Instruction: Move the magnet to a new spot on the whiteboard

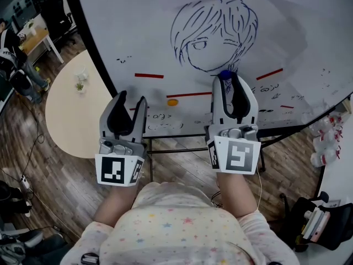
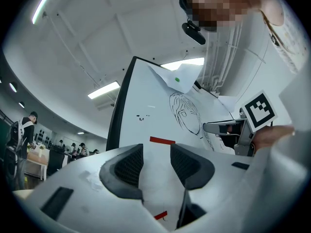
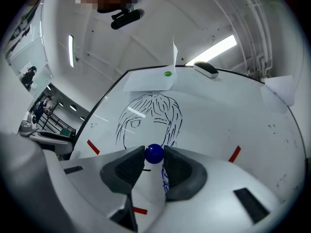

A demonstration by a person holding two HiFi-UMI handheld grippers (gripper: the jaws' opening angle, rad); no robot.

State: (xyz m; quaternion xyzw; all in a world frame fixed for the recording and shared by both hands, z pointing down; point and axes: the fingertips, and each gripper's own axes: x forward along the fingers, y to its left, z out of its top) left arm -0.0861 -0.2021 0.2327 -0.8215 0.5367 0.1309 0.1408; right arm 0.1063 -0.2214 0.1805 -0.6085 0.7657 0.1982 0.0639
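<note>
A small blue ball magnet (image 3: 154, 154) sits between the tips of my right gripper (image 3: 154, 156), with both pads touching it, so the gripper is shut on it. In the head view the blue magnet (image 1: 225, 74) lies against the whiteboard (image 1: 138, 32), just below the drawn face (image 1: 212, 32), with the right gripper (image 1: 226, 78) around it. My left gripper (image 1: 132, 97) hangs open to the left, off the board's lower part. Nothing is between the jaws of the left gripper (image 2: 156, 154).
An orange magnet (image 1: 172, 101) and red strips (image 1: 149, 75) are stuck on the board. A green magnet (image 3: 168, 74) pins a paper sheet near the top, beside an eraser (image 3: 206, 69). A round table (image 1: 71, 109) stands left; bottles (image 1: 322, 142) right.
</note>
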